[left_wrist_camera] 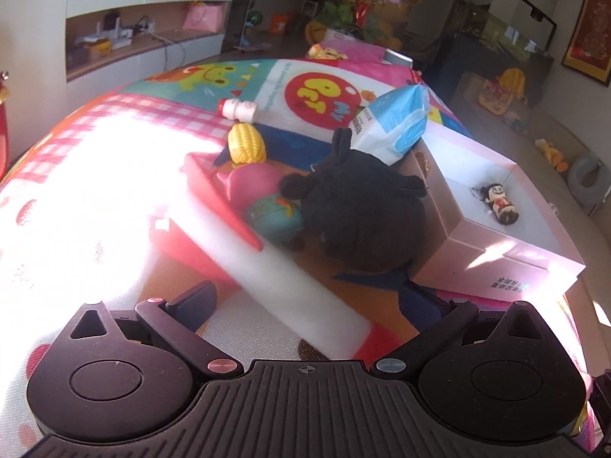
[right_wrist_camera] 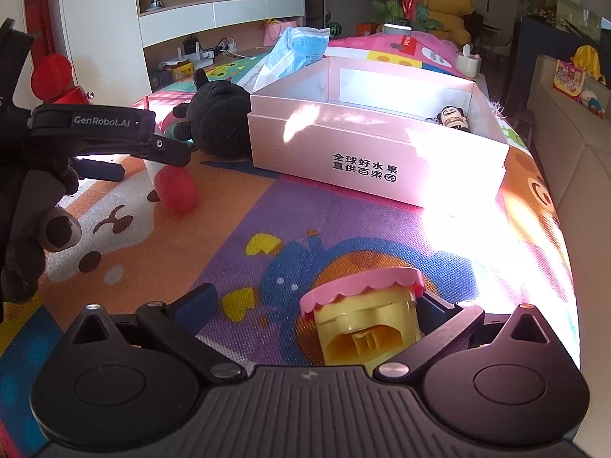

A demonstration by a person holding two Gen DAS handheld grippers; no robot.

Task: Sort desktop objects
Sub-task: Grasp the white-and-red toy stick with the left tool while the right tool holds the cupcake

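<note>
Sorting target: pink box (right_wrist_camera: 366, 149), my landmark, lies ahead of both grippers on the counter (right_wrist_camera: 236, 229); it is open-topped, with a small figurine (right_wrist_camera: 452, 116) in its far right corner.
Plush: black plush toy (left_wrist_camera: 366, 210) lies touching the box's left wall.
Toy house: yellow toy house (right_wrist_camera: 366, 320) with a pink roof sits on the near side of the box, well apart from it.
Right gripper (right_wrist_camera: 317, 305): spread wide; the house rests against its right finger only, not clamped.
Left gripper (left_wrist_camera: 305, 301): released, empty, near the plush.
Nearer arm: I judge the right one, carrying straight ahead to the box.
</note>
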